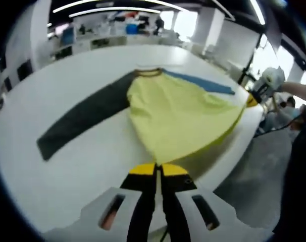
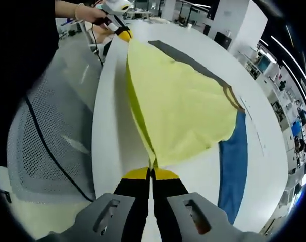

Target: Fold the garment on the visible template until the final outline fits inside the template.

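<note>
White table [image 1: 92, 151] carries it all, its rounded edge curving along the near side. Spread flat across it lies the shirt [image 1: 178, 111]: yellow body in the middle, dark sleeve [image 1: 85, 118] stretched out one way, blue sleeve [image 1: 201, 83] the other (its hem corners are lifted off the top).

Each view close behind one hem corner, low over the white table [image 1: 67, 176], facing each other across the yellow garment [image 1: 178, 113]
</note>
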A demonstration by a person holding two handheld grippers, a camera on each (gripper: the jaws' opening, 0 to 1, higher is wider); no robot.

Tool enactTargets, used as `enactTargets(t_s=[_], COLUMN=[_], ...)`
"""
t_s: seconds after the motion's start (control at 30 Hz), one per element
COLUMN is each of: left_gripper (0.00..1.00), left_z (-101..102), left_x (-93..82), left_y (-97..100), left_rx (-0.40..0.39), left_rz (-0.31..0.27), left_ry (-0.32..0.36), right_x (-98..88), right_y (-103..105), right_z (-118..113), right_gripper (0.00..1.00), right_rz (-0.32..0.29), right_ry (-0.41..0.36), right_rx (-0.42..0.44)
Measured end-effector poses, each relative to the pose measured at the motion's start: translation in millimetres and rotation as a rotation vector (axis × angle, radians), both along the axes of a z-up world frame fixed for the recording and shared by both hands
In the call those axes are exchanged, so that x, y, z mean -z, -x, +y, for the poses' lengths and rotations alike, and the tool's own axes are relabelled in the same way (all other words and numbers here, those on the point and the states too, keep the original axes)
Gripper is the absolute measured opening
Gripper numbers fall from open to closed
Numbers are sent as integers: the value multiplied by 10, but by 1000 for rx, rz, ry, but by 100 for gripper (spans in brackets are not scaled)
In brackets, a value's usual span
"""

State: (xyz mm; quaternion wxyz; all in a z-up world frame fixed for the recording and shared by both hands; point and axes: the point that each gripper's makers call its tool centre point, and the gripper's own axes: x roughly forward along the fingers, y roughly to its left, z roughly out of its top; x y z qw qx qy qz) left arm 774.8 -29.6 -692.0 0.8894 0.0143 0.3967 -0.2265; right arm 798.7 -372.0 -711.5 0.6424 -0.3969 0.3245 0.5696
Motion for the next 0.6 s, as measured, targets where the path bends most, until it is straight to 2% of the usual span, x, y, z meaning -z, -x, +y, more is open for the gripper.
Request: enactTargets(t_s=[0.13,0.37,0.6], left_gripper=[0,0,0], left_z=[2,-5,-11], left_x=[108,281,429], left_y=[57,127,221], left_rx=[20,31,35], left_rz=[11,33,62], left_ry=[-11,-15,-22], right_x=[90,184,298], right_y=[86,106,205], right_z=[-21,-56,-62], right_gripper=[2,2,2], right_rz=[-3,-25,-13], right_ry=[9,3,3], right_rx=[1,51,87])
